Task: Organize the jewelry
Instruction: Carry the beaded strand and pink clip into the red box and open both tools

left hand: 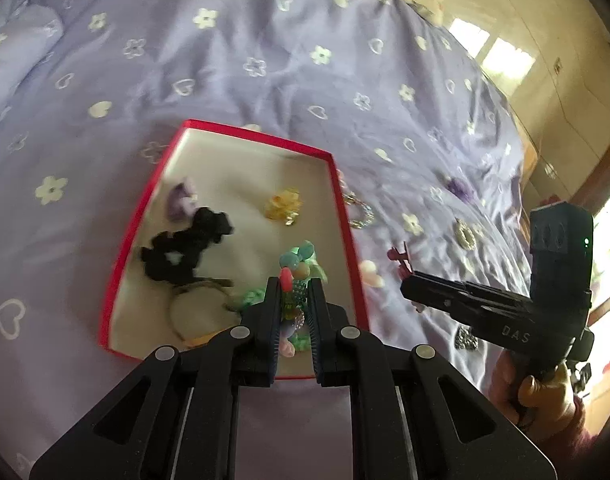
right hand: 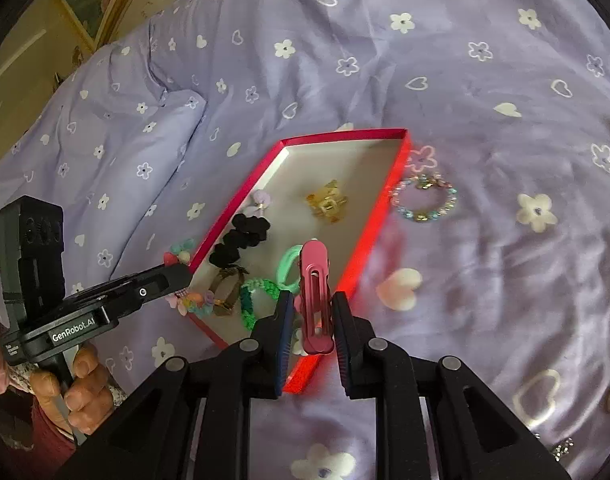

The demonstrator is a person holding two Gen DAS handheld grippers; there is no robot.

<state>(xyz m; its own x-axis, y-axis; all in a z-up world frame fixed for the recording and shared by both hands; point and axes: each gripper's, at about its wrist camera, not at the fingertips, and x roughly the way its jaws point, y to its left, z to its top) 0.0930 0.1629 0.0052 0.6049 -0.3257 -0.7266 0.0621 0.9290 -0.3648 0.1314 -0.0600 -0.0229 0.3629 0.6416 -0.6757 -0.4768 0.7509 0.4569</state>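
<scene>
Left claw [left hand: 295,300] nearly closed, pinching a multicoloured beaded bracelet [left hand: 295,270] above the lower right part of a shallow red cardboard box with a white inside [left hand: 233,130]. Right claw [right hand: 313,316] likewise clamped on a pink metal hair clip [right hand: 315,292], at bottom centre over the box's right-hand wall. In the box: black scrunchie [right hand: 241,240], amber claw clip [right hand: 325,202], green braided band [right hand: 257,296], possibly more, blurred. Right of the box, on the lilac flower-print bedspread [right hand: 485,120], a pastel bead bracelet [right hand: 425,198].
</scene>
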